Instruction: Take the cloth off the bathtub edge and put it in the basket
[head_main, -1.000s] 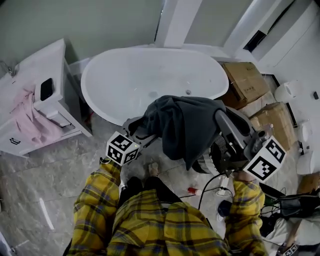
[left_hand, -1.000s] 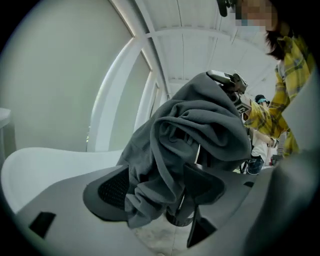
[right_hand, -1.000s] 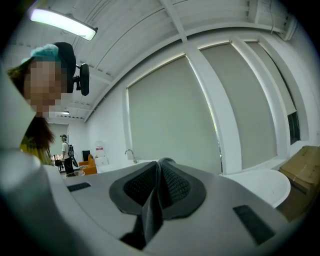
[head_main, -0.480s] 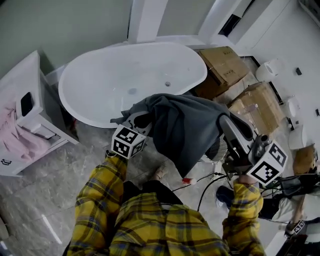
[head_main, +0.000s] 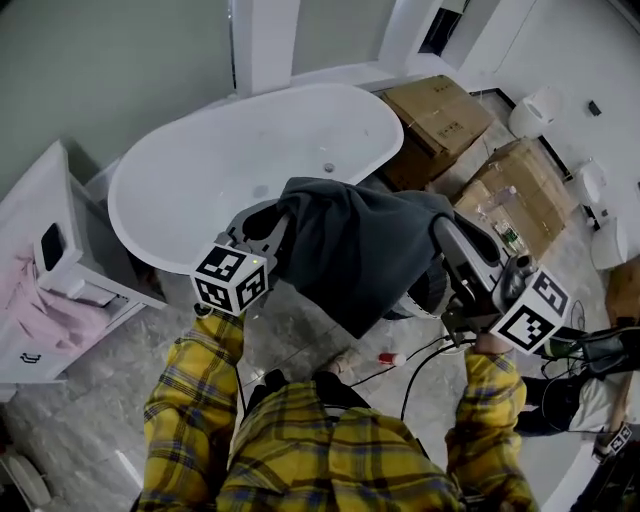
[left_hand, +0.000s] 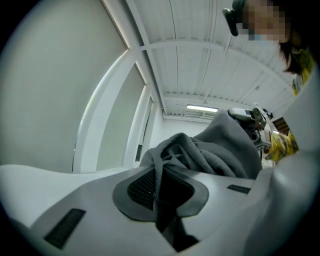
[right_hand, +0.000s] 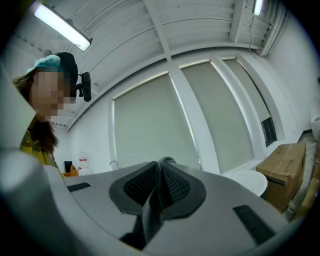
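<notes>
A dark grey cloth (head_main: 360, 250) hangs in the air between my two grippers, in front of the white bathtub (head_main: 200, 170). My left gripper (head_main: 275, 225) holds its left end. Its jaws have just been closing, and in the left gripper view a fold of the cloth (left_hand: 210, 150) is pinched in my left gripper (left_hand: 160, 175). My right gripper (head_main: 442, 230) is shut on the right end. The right gripper view shows a thin strip of cloth (right_hand: 150, 205) squeezed in my right gripper (right_hand: 159, 175). A round dark basket-like rim (head_main: 432, 292) shows partly under the hanging cloth.
Cardboard boxes (head_main: 440, 105) (head_main: 520, 185) stand to the right of the tub. A white cabinet (head_main: 60, 230) with a pink cloth (head_main: 40, 300) on it is at the left. Cables (head_main: 420, 360) and a small red-capped item (head_main: 390, 357) lie on the marble floor.
My left gripper has risen and closed on the cloth's left end. Both grippers have carried the cloth to the right, away from the tub, and it now spans between them.
</notes>
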